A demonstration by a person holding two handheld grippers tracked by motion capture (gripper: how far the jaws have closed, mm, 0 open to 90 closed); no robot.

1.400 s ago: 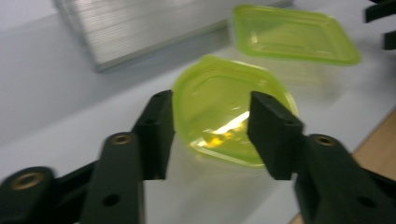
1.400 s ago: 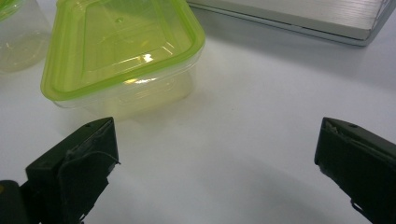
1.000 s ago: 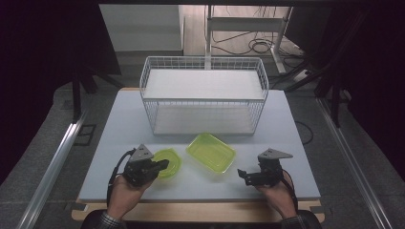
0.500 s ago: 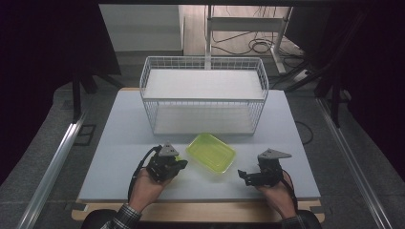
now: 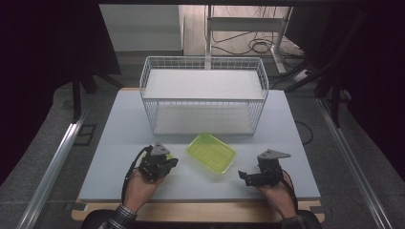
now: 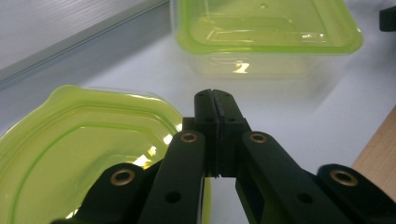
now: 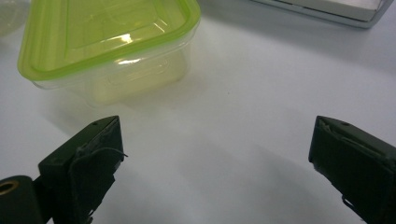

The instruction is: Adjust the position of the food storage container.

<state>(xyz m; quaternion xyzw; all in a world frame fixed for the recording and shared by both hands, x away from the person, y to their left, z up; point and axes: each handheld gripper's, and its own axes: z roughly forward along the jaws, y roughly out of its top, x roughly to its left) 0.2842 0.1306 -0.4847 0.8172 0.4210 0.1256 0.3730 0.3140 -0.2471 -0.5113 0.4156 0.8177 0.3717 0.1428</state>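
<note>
While the left gripper [image 5: 165, 164] sits at about seven o'clock on the table [image 5: 119, 129], its jaws are pressed flat together with nothing visible between them, as the left gripper view [image 6: 215, 109] makes plain. Just under and beside those closed jaws lies a green lid [image 6: 79, 154], flat on the table, spreading from their base toward nine o'clock in that view. At twelve o'clock beyond the tips stands the green-rimmed box [image 6: 266, 32], clear-walled and uncovered, well apart from the lid's edge.

From above, the box [image 5: 211, 151] rests near the table's middle, toward its near edge, at six o'clock from the wire basket [image 5: 203, 95], which stands at the far side. The left gripper is just at nine o'clock of the box.

At about five o'clock on the table the right gripper [image 5: 250, 176] is held in a hand [image 5: 277, 193], pointing toward nine o'clock. Its jaws stand wide apart with bare table between them [image 7: 215, 158]; in the right gripper view the box [image 7: 107, 42] lies at eleven o'clock, apart from both jaws.
</note>
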